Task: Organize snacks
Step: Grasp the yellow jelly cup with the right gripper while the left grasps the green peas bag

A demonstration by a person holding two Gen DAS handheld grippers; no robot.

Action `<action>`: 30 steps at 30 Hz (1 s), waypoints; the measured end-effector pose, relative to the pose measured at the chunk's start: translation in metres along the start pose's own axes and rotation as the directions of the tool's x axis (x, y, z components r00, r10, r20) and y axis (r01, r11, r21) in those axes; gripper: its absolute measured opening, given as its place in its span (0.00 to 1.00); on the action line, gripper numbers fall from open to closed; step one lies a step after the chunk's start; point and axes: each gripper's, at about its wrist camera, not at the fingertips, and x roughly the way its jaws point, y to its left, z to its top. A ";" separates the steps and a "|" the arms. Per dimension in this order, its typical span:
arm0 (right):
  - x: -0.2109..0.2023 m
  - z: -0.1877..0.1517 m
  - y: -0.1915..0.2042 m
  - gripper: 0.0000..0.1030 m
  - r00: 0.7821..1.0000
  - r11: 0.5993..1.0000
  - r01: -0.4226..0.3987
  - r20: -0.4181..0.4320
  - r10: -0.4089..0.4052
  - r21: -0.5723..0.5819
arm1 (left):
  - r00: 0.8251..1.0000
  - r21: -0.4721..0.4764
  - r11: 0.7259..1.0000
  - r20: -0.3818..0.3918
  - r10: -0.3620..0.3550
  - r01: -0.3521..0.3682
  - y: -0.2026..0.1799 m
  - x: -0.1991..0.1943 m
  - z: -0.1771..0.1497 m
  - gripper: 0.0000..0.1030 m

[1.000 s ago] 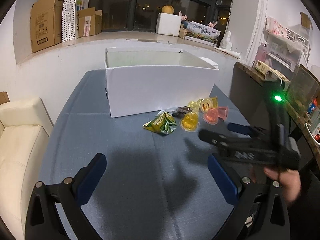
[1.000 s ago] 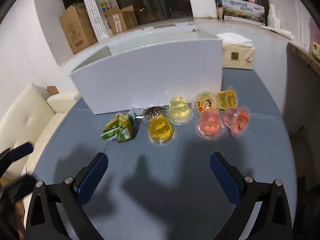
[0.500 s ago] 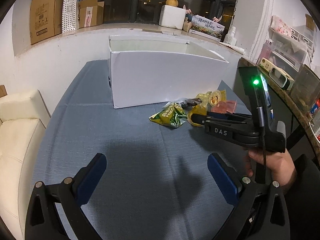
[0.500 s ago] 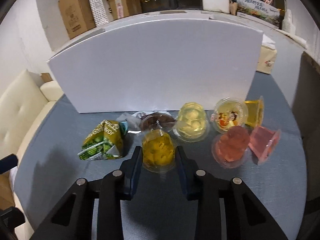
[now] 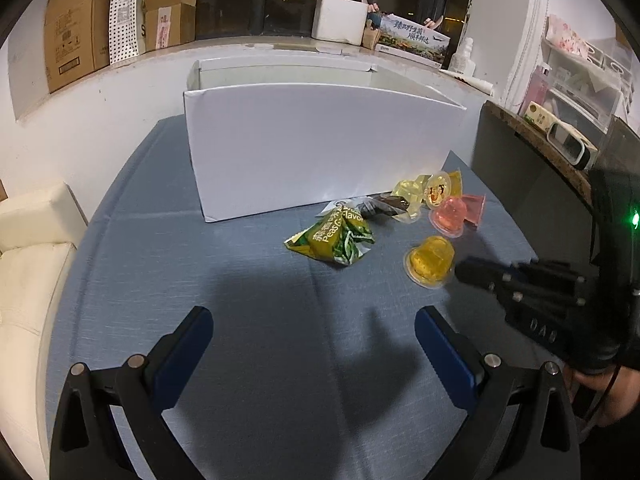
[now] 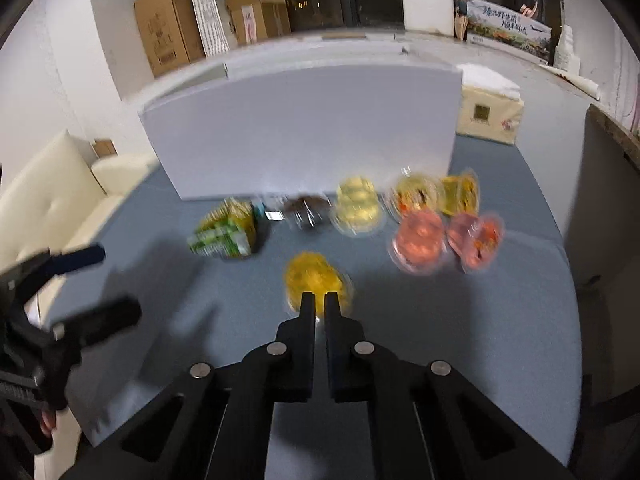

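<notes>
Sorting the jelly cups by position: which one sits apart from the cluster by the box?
The orange-yellow jelly cup, alone on the cloth, away from the white box; the other cups crowd together near the box.

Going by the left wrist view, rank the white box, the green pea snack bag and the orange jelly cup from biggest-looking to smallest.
1. White box, by far the largest though farthest back.
2. Green pea snack bag.
3. Orange jelly cup, smaller than the bag though a little nearer the camera, so that ranking seems safe.
</notes>
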 end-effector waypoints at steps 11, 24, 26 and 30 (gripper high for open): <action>0.012 0.013 0.003 0.77 0.996 0.999 -0.038 0.077 0.036 0.021 | 1.000 0.014 1.000 0.009 -0.007 0.007 -0.005 -0.007 -0.003 1.00; 0.006 0.000 0.000 0.35 0.995 0.998 -0.059 0.078 0.058 0.020 | 1.000 0.015 1.000 -0.008 0.009 -0.009 -0.002 0.007 0.003 1.00; -0.008 -0.005 -0.003 0.35 0.993 0.997 -0.066 0.098 0.063 0.032 | 1.000 0.033 0.999 -0.008 0.014 -0.014 -0.007 0.015 0.009 1.00; -0.037 -0.014 -0.008 0.35 0.988 0.996 -0.078 0.136 0.070 0.051 | 0.999 0.068 0.997 -0.029 0.025 -0.023 -0.016 0.043 0.025 1.00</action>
